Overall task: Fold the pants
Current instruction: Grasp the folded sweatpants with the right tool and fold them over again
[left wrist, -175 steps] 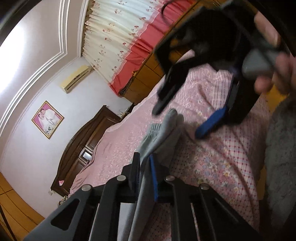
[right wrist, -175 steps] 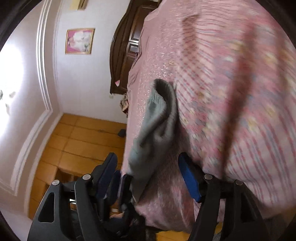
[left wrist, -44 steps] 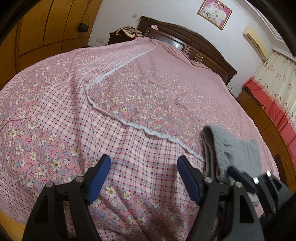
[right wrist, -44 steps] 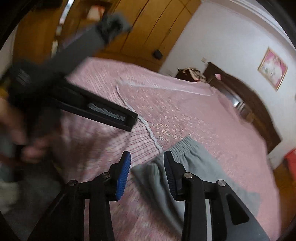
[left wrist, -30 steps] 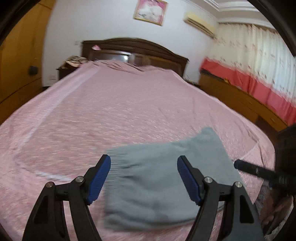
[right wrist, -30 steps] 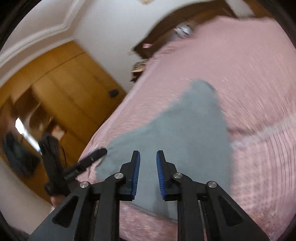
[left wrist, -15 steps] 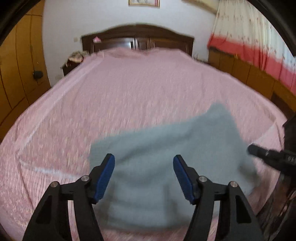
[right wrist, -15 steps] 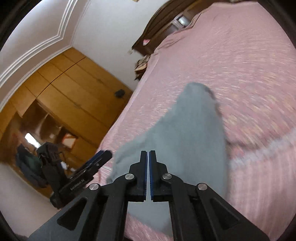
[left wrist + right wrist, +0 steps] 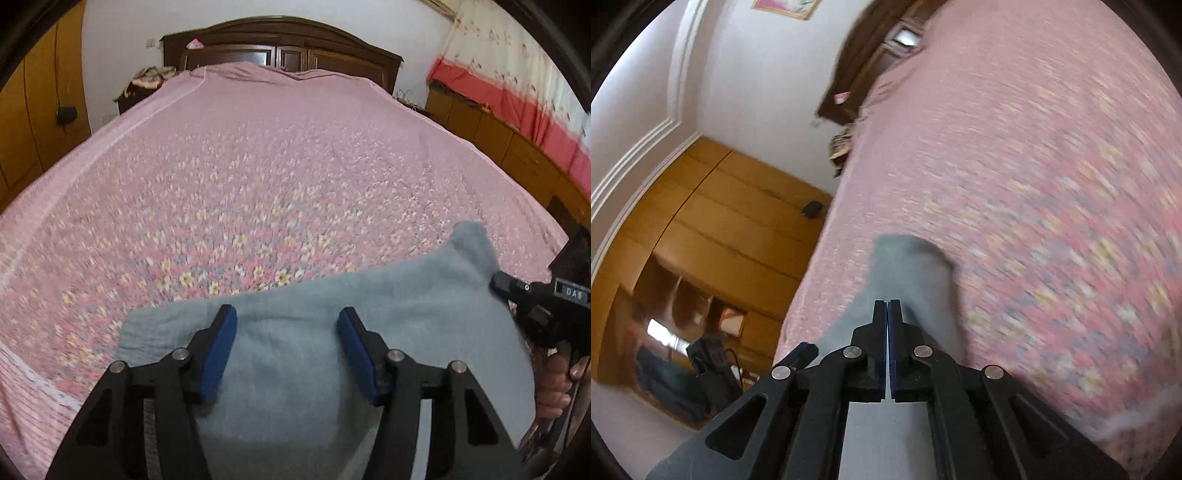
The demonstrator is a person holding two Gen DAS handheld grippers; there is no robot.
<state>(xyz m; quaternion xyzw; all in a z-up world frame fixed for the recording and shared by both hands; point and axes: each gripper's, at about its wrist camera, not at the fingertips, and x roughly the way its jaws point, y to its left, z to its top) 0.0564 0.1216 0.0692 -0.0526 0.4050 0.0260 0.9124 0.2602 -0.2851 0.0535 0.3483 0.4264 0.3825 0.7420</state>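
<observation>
- Left gripper (image 9: 288, 347): blue-padded fingers (image 9: 218, 347) set wide apart, nothing pinched btwn them; it sits over the near part of the grey pants (image 9: 332, 332), w/ cloth showing in the gap and under both fingers. Can't tell if the pads touch the fabric.
- Right gripper (image 9: 887, 350): jaws pressed together, only a thin slit btwn the blue pads. Grey cloth runs right under and around the tips; whether any of it is caught in the slit can't be made out, view is blurred.
- In the left wrist view the right gripper's tip meets the pants' right edge, w/ the holding hand (image 9: 559, 384) below it at frame edge.
- Pants: grey, soft-looking, lying as a broad folded slab on the near end of the bed, toward the right side. Left edge looks gathered/ribbed; a raised corner sticks up at the far right next to the right gripper.
- In the right wrist view the pants (image 9: 908, 280) stretch away from the jaws as a narrow grey strip ending in a rounded end on the bedspread.
- Bedspread (image 9: 258, 166): pink, floral, w/ a checked border and a white trim line at near left.
- Beyond: dark wood headboard (image 9: 280, 40), white wall.
- Left side: yellow-brown wardrobe (image 9: 731, 221). Right side: white-and-red curtain (image 9: 517, 74) above low wooden cabinets.
</observation>
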